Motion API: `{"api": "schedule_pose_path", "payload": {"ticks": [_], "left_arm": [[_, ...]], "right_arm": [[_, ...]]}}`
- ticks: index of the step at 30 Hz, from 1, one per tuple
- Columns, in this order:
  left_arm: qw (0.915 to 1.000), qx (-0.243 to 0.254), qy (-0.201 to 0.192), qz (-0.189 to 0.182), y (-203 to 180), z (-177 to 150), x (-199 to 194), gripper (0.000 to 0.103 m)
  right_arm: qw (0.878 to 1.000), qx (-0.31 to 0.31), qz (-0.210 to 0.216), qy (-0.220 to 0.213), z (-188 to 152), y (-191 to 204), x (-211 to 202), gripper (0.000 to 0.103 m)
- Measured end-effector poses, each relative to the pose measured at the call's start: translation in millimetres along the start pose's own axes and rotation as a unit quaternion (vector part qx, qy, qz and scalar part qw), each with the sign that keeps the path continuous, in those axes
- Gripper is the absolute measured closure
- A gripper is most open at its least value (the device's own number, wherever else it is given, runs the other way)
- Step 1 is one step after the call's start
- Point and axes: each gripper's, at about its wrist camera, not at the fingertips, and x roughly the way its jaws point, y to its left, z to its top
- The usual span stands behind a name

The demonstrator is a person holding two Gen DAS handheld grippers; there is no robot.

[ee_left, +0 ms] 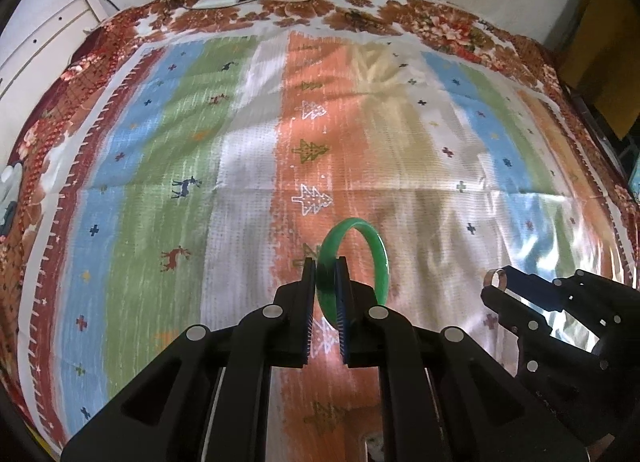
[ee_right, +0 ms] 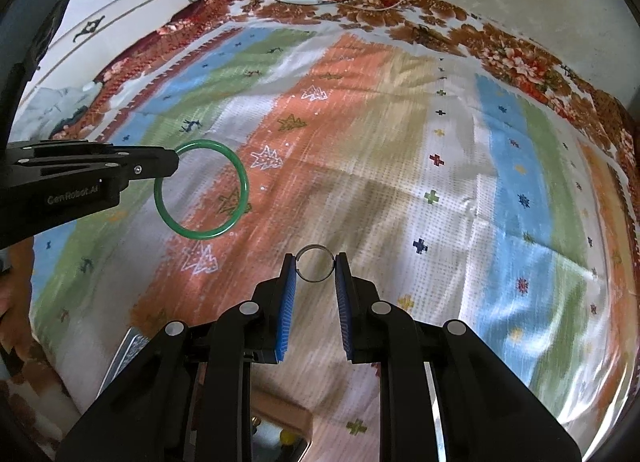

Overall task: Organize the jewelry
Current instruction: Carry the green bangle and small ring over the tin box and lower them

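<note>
Striped cloth-covered desk (ee_left: 240, 166) otherwise bare: left gripper (ee_left: 325, 274) jaws clamped on green bangle (ee_left: 374, 246), right gripper (ee_right: 315, 268) jaws pinching small metal ring (ee_right: 316, 258), both midair above the desk's near edge, nothing stowed yet.

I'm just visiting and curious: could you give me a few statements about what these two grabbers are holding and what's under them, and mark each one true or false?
1. The left gripper is clamped on a green bangle. True.
2. The right gripper holds a gold necklace. False: it pinches a small silver ring between its fingertips.
3. The green bangle lies flat on the cloth. False: it is held up above the cloth.
4. The striped cloth below has little trees and reindeer printed on it. True.
5. The bangle and the ring are touching. False: they are held apart, one in each gripper.
</note>
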Motion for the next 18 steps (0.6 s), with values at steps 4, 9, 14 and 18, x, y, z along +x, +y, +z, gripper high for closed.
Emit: {"api": "schedule_pose_path", "payload": {"ticks": [4, 9, 14, 18], "left_arm": [[0.9999, 0.006, -0.010, -0.007, -6, -6, -13, 0.094], [0.9995, 0.009, -0.023, -0.021, -12, -14, -27, 0.093], [0.9987, 0.011, -0.036, -0.034, -17, -23, -43, 0.093], [0.9980, 0.013, -0.044, -0.044, -21, -33, -54, 0.093]], "right_arm": [[1.000, 0.003, 0.004, -0.011, -5, 1, -12, 0.083], [1.000, 0.006, 0.007, -0.015, -13, 1, -22, 0.083], [1.000, 0.018, 0.008, -0.022, -23, -1, -33, 0.083], [0.999, 0.023, 0.011, -0.028, -30, -1, -42, 0.083]]}}
